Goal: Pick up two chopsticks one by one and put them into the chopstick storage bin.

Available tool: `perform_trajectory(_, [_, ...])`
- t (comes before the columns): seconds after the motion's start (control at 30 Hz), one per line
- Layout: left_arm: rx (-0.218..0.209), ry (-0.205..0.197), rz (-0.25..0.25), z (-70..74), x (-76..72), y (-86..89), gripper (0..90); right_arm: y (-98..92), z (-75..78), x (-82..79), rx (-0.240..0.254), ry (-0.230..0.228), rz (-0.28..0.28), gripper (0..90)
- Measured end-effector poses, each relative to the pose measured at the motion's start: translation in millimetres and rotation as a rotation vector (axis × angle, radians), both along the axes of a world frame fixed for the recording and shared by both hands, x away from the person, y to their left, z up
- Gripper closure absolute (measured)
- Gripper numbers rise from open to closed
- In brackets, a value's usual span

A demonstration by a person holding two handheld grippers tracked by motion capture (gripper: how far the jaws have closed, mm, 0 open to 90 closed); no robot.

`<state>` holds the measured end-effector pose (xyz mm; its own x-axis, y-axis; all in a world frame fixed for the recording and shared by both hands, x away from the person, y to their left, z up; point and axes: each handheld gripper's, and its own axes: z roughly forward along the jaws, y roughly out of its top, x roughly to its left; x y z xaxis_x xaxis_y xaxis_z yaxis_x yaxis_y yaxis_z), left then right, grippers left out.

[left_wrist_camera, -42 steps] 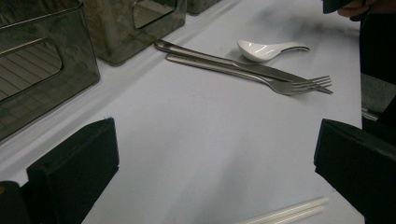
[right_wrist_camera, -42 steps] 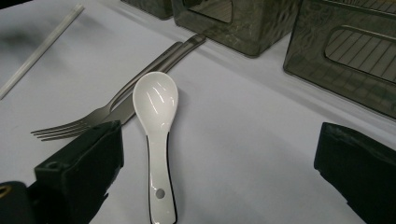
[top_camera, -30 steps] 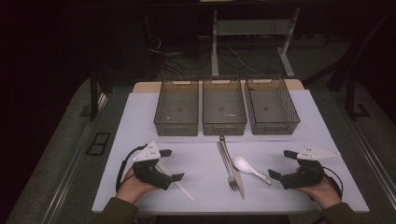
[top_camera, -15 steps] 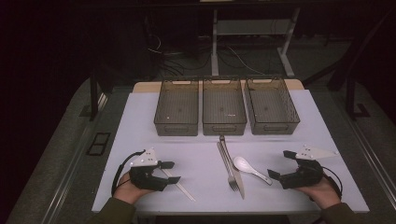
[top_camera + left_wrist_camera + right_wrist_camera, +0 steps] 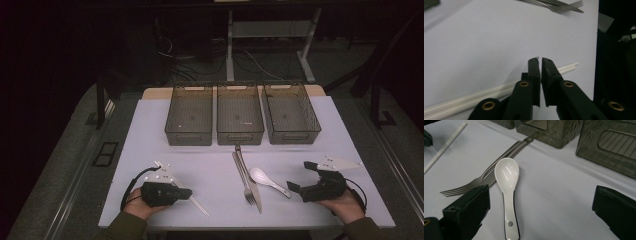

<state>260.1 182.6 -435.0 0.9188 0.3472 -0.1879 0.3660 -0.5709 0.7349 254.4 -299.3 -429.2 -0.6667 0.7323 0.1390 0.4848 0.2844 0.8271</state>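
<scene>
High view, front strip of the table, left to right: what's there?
Left tool, shut, over the white chopsticks → fork → white spoon → right tool, open.

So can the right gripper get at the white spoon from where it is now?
Probably yes. The right gripper has its jaws wide open, with the white spoon lying flat on the table straight ahead between them. Only the fork lies close beside the bowl.

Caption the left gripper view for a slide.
Left gripper, jaws shut, above white chopsticks on the table; fork beyond.
</scene>
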Motion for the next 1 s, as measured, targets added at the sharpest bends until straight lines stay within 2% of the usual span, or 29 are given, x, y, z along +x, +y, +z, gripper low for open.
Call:
perform_trajectory(0.43, [0.058,0.023,-0.079,-8.8,-1.8,-14.9,88.8,-0.8,0.1,0.1,0.001,-0.002,-0.004,1.4])
perform_trajectory(1.0, [0.085,0.005,-0.095,-10.9,1.1,-27.0,88.8,-1.2,0.1,0.5,0.002,0.0,-0.006,1.4])
